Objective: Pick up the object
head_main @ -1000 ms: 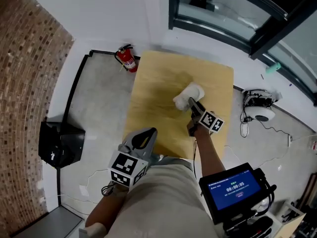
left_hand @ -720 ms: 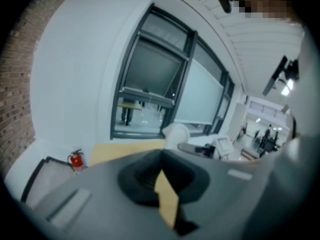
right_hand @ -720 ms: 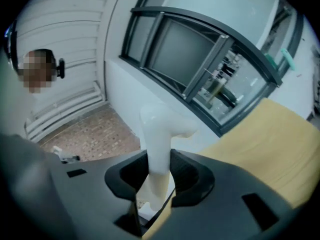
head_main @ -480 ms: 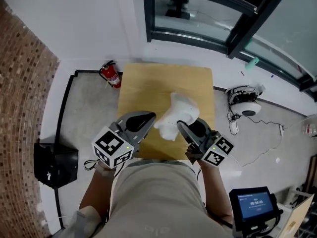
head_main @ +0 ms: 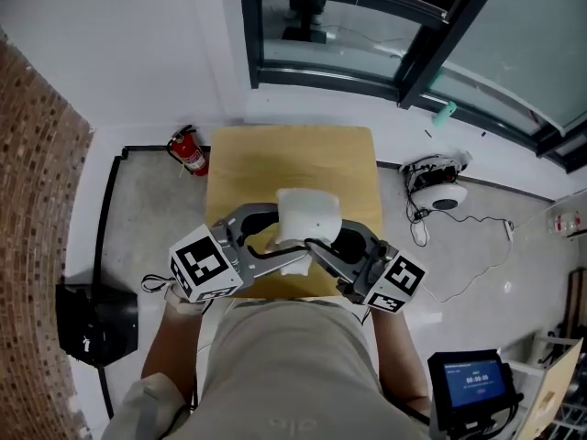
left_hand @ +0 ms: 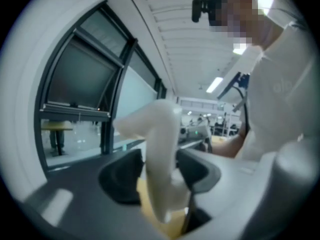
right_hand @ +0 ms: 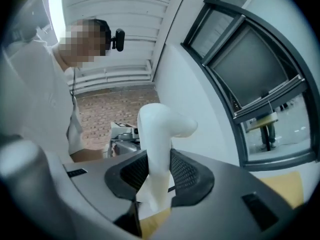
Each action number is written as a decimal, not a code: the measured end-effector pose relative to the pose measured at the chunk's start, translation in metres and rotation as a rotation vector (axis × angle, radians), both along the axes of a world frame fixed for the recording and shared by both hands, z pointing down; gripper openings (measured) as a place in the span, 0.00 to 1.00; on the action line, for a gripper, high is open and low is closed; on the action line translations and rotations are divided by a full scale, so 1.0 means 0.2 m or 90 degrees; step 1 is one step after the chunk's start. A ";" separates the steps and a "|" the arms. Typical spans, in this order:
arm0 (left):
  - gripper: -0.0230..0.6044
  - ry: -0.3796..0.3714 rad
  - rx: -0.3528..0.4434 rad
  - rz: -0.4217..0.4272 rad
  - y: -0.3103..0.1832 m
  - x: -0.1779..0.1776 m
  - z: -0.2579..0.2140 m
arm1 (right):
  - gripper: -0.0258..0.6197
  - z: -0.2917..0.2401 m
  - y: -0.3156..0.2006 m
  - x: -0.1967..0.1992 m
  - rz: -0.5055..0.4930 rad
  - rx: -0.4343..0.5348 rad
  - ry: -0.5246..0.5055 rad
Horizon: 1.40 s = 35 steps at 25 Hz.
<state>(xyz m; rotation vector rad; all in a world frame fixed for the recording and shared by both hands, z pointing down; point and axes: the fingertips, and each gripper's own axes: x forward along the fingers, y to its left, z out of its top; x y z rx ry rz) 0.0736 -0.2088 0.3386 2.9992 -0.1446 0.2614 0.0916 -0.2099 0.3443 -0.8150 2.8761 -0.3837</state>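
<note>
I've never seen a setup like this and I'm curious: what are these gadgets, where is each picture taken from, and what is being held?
There is no robot: a person holds a two-jaw gripper in each hand. The head view looks down from a camera on the person's head. The other two views come from cameras riding on the grippers. A white cloth is raised over a wooden table. The right gripper pinches it. The left gripper has its jaws opening, with the cloth between them.

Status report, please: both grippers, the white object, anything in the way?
Left gripper jaws opening, white object between them. Right gripper shut on the white object. Object held above the wooden table. Nothing in the way.
</note>
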 end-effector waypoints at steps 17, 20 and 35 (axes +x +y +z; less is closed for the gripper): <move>0.30 0.001 -0.088 -0.081 -0.12 -0.17 0.10 | 0.24 0.08 -0.12 -0.18 -0.063 -0.034 0.008; 0.30 -0.003 -0.090 -0.079 -0.12 -0.17 0.10 | 0.24 0.09 -0.12 -0.18 -0.068 -0.036 0.005; 0.30 -0.030 -0.116 -0.067 -0.11 -0.17 0.16 | 0.24 0.14 -0.11 -0.19 -0.074 -0.051 0.026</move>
